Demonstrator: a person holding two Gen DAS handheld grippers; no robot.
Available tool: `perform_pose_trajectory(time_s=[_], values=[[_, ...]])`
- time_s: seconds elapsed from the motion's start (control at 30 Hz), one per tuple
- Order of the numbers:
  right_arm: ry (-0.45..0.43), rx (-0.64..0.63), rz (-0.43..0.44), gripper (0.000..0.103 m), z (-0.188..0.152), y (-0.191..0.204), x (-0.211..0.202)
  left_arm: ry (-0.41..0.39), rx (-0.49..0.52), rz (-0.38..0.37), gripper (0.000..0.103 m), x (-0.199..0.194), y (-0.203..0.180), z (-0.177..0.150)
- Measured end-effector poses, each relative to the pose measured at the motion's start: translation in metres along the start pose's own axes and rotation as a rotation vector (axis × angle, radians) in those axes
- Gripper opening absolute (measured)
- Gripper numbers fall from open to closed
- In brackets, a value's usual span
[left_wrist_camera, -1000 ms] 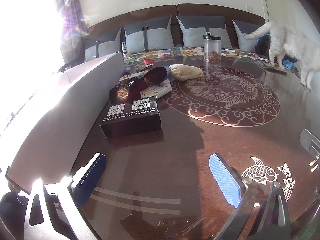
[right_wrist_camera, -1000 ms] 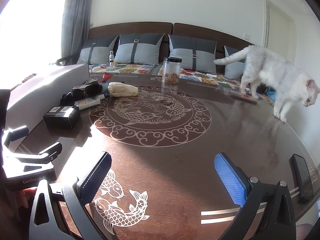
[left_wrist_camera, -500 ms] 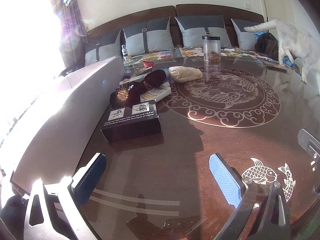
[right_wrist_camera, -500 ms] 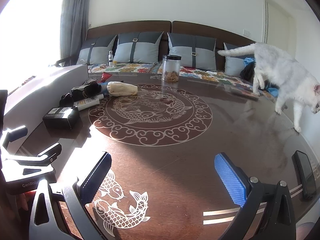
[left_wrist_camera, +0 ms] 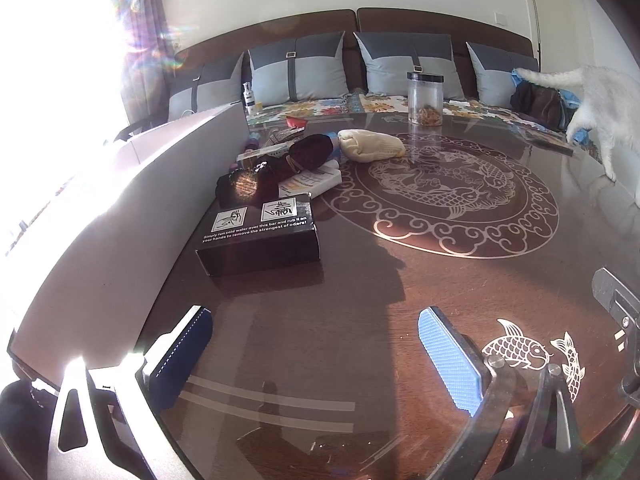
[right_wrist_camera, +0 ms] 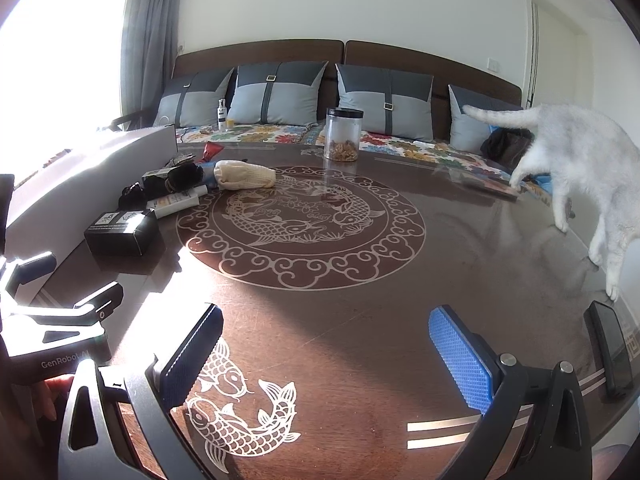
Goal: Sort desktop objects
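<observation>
At the worktop's (right_wrist_camera: 360, 280) right edge a cat (right_wrist_camera: 592, 168) may jostle things; my left tongs (left_wrist_camera: 316, 344) and right tongs (right_wrist_camera: 326, 344) gape empty.

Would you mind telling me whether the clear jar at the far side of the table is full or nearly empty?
Nearly empty. The clear jar stands upright with its black lid on, and brown contents fill only its bottom part; the rest looks clear.

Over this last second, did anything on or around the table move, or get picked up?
Only the white cat moved: it walked along the table's right edge, towards the camera. Nothing was grasped or released. The left gripper and right gripper stayed open and empty, and the black box kept its place.
</observation>
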State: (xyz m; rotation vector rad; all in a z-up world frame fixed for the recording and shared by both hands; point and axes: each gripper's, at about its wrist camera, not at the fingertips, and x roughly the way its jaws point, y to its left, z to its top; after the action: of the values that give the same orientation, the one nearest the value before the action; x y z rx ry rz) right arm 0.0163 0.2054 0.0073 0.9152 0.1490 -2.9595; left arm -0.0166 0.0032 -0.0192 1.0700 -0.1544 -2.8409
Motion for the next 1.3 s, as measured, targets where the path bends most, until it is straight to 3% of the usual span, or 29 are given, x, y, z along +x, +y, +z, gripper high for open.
perform_pose_trajectory(time_s=[1.3], values=[[0.045, -0.033, -0.008, 0.103, -0.005, 0.005, 0.015, 0.029, -0.013, -0.009, 0.103, 0.008, 0.007, -0.001]])
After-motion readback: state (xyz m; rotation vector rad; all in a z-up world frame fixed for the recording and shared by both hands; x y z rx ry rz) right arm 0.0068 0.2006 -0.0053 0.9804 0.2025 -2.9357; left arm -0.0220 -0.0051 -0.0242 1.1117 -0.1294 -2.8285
